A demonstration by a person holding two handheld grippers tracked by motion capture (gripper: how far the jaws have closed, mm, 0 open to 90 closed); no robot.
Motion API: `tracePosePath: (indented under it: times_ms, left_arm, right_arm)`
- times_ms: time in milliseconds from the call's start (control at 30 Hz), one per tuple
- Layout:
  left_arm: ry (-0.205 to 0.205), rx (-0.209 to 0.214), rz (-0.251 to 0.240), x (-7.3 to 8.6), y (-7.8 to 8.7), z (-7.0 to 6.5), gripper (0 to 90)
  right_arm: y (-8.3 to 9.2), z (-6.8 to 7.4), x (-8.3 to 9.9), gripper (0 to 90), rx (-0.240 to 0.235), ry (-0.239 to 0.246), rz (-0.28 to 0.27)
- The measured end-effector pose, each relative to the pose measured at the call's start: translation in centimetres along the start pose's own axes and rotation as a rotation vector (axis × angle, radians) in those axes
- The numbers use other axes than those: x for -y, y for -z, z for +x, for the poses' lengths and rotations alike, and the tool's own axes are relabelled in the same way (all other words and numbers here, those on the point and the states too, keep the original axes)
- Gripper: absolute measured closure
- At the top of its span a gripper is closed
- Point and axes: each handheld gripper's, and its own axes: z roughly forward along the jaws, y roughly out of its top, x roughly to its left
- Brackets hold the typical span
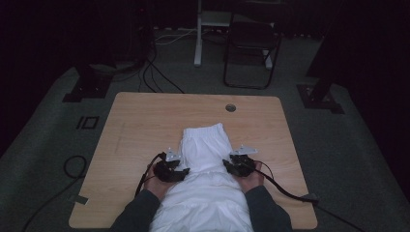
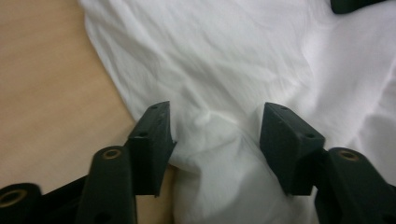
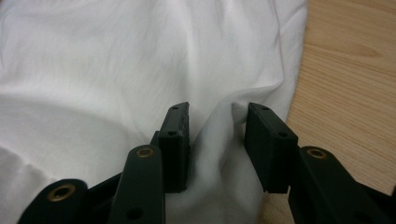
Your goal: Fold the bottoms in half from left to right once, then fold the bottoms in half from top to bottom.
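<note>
L gripper (image 2: 215, 140) jaws apart w/ white cloth (image 2: 219, 60) fold between, on wood table (image 2: 46, 93).

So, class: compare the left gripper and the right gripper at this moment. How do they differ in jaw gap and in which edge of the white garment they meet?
The left gripper has its jaws set wide around a broad ridge of the white garment; the right gripper has a narrower gap around a thinner fold. The left gripper meets the garment's left edge, the right gripper its right edge. Both are open, straddling bunched cloth on the wooden table.
</note>
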Motion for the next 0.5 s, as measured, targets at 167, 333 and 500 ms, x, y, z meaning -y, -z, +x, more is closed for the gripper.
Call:
tracePosePath:
  times_ms: [167, 333, 500]
  left_arm:
    - [0.002, 0.008, -0.1, -3.7, 0.6, 1.2, 36.9]
    - [0.042, -0.027, -0.048, -6.0, -3.3, 2.6, 30.0]
    - [0.091, -0.08, 0.023, -5.3, -6.0, 3.7, 29.7]
  right_arm:
    - [0.0, 0.0, 0.0, 59.7, 0.0, 0.0, -0.002]
    - [0.0, 0.0, 0.1, 59.7, 0.0, -0.002, -0.005]
    - [0.0, 0.0, 0.3, 59.7, 0.001, 0.0, -0.019]
